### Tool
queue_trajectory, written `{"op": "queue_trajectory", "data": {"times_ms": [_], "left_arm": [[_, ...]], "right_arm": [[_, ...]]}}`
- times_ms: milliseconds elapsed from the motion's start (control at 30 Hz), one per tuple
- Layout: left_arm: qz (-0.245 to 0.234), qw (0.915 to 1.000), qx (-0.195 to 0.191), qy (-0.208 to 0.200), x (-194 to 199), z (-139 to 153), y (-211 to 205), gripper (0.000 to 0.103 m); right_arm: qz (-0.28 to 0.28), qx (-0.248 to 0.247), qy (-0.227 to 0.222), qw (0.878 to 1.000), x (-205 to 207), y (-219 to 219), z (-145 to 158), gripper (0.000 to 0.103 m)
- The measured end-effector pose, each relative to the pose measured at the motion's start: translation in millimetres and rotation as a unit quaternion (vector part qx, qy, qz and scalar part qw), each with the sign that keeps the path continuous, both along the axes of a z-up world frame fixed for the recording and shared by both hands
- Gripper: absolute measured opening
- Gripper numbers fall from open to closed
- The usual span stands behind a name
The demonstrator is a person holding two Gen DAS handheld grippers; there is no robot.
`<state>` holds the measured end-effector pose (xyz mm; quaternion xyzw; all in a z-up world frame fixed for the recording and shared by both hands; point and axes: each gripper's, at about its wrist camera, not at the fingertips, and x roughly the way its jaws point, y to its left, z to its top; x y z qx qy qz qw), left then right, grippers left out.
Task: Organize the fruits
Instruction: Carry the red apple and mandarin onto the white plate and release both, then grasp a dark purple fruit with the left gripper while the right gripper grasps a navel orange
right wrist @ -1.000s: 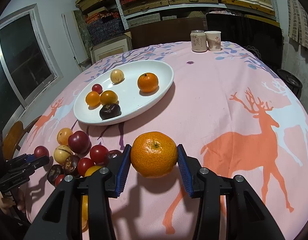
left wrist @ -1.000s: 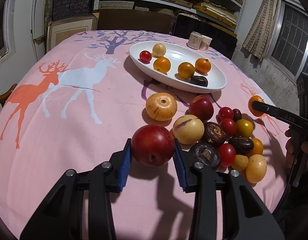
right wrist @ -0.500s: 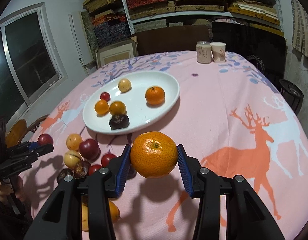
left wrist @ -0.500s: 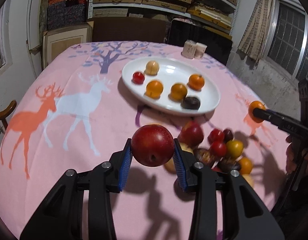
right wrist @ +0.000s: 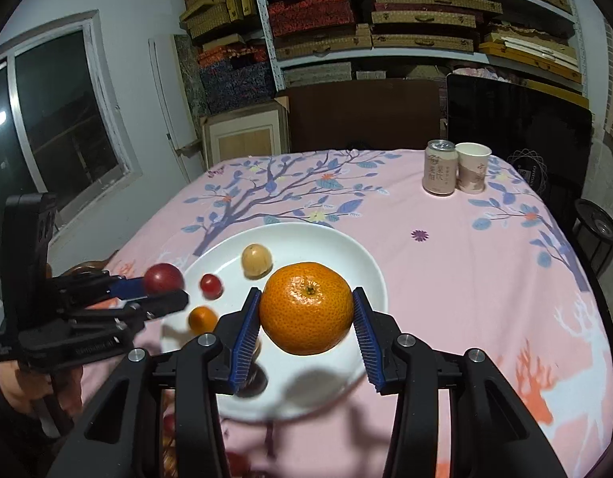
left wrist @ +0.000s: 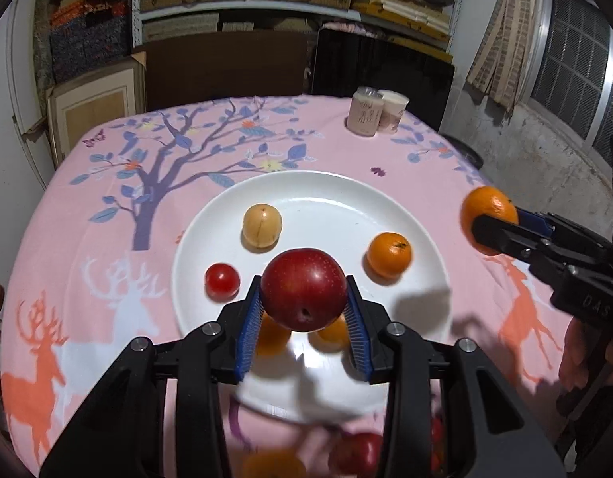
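Observation:
My left gripper (left wrist: pixel 303 306) is shut on a dark red plum (left wrist: pixel 303 288) and hangs above the near half of the white oval plate (left wrist: pixel 318 185). On the plate lie a tan round fruit (left wrist: pixel 262 226), a cherry tomato (left wrist: pixel 222 280), a mandarin (left wrist: pixel 389 255) and two orange fruits partly hidden behind the jaws. My right gripper (right wrist: pixel 307 318) is shut on a large mandarin (right wrist: pixel 307 307), held over the plate's (right wrist: pixel 362 263) right side. Each gripper shows in the other's view: the right gripper (left wrist: pixel 495 223) at the right edge, the left gripper (right wrist: pixel 163 288) at the left.
A drink can (right wrist: pixel 439 173) and a paper cup (right wrist: pixel 471 172) stand at the table's far right. Several loose fruits lie blurred on the pink cloth (left wrist: pixel 107 247) below the plate's near rim. A person's hand (left wrist: pixel 585 362) holds the right gripper. Shelves and boxes stand behind the table.
Both grippers have lifted their fruit off the cloth and carried it forward until it hangs over the plate. The pile of loose fruit has slid out of view beneath them.

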<state>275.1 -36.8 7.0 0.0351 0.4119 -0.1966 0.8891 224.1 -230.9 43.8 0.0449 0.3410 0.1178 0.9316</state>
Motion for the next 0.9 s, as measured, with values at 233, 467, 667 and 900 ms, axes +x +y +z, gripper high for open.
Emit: {"op": "queue_trajectory", "data": {"times_ms": [233,467,667,900], "left_arm": [[0.006,0.9979,0.013,0.064,57,-48,-13,0.040],[0.011,0.9993,-0.008,0.036,42,-34,-1,0.068],[0.012,0.9999,-0.009,-0.001,-22,-9,21,0.080],[-0.016,0.9996,0.004,-0.022,-130,-12,44,0.087]], "right_arm": [[0.032,-0.021,0.035,0.999,67,28,-46,0.047],[0.033,-0.002,0.015,0.999,59,23,-38,0.062],[0.023,0.002,-0.003,1.000,0,7,-15,0.062],[0.042,-0.012,0.012,0.999,-111,1,-33,0.062]]}}
